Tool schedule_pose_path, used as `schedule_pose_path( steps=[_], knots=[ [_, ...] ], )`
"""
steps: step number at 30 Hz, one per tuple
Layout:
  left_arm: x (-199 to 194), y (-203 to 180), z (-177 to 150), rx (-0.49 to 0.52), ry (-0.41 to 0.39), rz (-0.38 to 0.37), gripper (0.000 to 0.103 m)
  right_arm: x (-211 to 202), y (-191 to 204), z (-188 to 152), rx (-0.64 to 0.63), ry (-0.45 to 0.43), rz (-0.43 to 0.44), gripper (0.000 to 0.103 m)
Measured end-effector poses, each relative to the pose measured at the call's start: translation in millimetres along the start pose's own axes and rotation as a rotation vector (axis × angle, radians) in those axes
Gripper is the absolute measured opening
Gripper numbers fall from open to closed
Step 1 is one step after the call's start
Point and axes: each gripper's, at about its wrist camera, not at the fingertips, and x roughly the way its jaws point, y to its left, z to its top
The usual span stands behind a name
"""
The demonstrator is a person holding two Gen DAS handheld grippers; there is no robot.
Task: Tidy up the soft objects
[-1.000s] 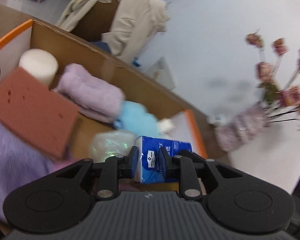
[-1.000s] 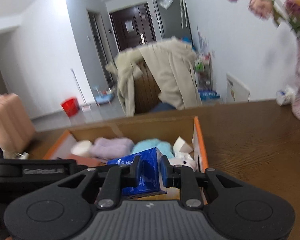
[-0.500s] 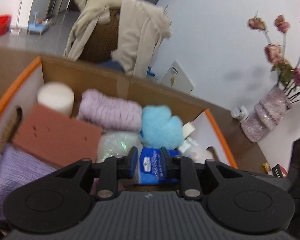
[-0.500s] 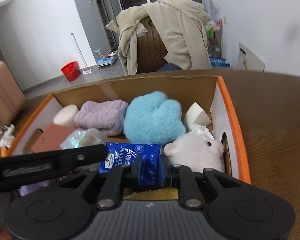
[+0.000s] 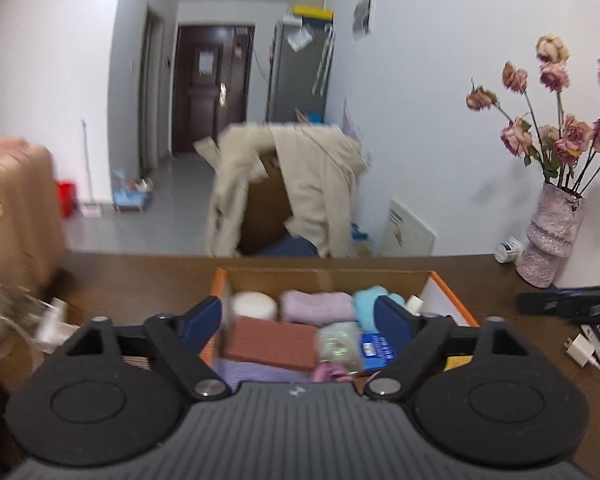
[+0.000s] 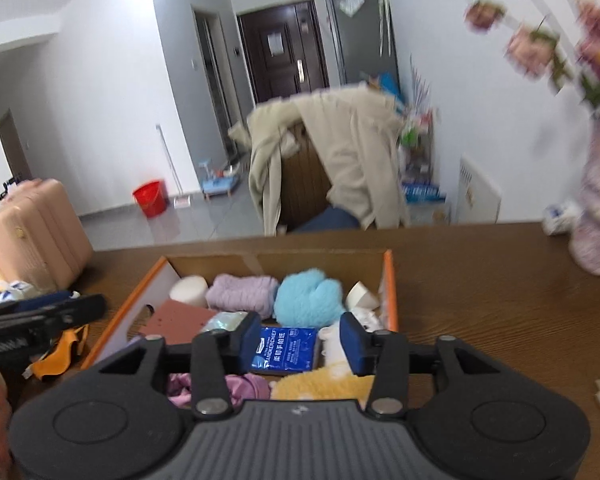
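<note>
Now that both grippers have let go, the blue tissue pack [image 6: 286, 347] sits in the cardboard box [image 6: 388, 280] near its front edge. Left gripper [image 5: 298, 318] and right gripper [image 6: 296, 338] are wide open, empty. Box looks basically packed.

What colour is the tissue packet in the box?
Blue with white print; the tissue packet shows best in the right wrist view.

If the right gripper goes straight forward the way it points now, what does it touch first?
Probably the blue tissue pack. It lies in the box, in line between the open jaws of the right gripper. Depth is unclear, so the gripper may pass just above it and reach the blue plush behind.
</note>
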Motion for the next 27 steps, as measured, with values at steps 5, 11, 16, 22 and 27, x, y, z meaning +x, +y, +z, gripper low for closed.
schedule_pose_path(
  steps=[5, 11, 16, 22, 27],
  knots=[
    [-55, 15, -19, 0.033, -0.078, 0.052, 0.098, -68, -8, -22, -0.046, -0.099, -0.041, 0.069],
    [-99, 17, -35, 0.016, -0.118, 0.075, 0.102, -121, -9, -43, -0.02, -0.17, -0.061, 0.084],
    [-133, 13, -59, 0.025, -0.155, 0.052, 0.103, -156, 6, -65, -0.046, -0.256, -0.049, 0.091],
    [-190, 10, -111, 0.0, -0.249, 0.099, 0.103, -186, 31, -125, -0.102, -0.363, -0.077, 0.092],
    [-240, -2, -155, 0.0, -0.262, 0.119, 0.103, -222, 56, -182, -0.118, -0.436, -0.101, 0.103]
  ],
)
